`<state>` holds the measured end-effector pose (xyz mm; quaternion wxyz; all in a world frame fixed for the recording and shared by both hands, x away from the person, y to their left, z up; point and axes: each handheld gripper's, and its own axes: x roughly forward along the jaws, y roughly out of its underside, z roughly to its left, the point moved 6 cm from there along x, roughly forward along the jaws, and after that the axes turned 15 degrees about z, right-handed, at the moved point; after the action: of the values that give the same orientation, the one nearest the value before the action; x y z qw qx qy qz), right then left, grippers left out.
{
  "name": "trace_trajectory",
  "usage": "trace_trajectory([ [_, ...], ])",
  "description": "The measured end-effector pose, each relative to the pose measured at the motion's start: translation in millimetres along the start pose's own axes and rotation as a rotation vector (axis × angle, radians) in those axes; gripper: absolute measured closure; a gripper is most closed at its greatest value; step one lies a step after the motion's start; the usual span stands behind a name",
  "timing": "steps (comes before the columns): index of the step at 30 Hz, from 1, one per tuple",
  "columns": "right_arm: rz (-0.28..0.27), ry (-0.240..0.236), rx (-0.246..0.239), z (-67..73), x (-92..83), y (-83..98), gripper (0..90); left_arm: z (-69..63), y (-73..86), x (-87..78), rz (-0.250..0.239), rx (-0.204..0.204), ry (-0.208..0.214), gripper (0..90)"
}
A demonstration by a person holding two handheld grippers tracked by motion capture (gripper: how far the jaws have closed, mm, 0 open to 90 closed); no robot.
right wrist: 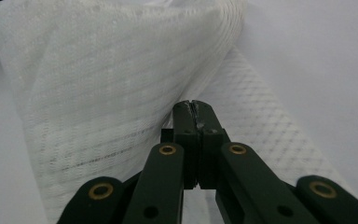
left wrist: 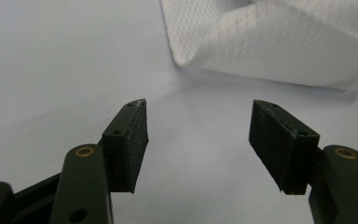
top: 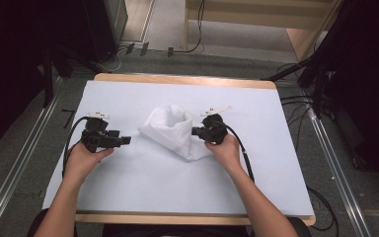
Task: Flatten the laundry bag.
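Crumpled white mesh-textured cloth (top: pixel 174 129) is lifted into a peak, its long axis running from that peak towards the right gripper (top: pixel 196 132), whose jaws are clamped on its edge. Left gripper (top: pixel 127 140) jaws are spread, cloth just ahead.

A white worktop (top: pixel 143 187) with wooden edges carries one crumpled white cloth (top: pixel 170 129), lying near its middle, slightly toward the far edge.
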<state>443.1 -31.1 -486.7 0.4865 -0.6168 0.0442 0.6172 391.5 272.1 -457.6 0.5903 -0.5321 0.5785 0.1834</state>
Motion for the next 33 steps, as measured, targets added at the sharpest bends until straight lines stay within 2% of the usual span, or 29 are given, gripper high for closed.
trace_trajectory([
  [4,-0.012,-0.020,-0.035,14.1,-1.0,-4.3,90.0,4.3,0.6,-3.7,-0.011,-0.011,-0.003,38.2],
  [16,0.030,-0.069,-0.123,52.5,11.3,-3.7,90.0,8.6,1.4,-5.8,-0.016,-0.022,-0.007,38.2],
  [25,0.093,-0.095,-0.153,69.2,23.9,3.9,90.0,8.7,1.7,-0.4,0.002,-0.013,-0.014,38.2],
  [33,0.128,-0.113,-0.185,83.4,32.4,13.7,90.0,9.6,-1.0,0.5,-0.009,-0.018,-0.010,38.3],
])
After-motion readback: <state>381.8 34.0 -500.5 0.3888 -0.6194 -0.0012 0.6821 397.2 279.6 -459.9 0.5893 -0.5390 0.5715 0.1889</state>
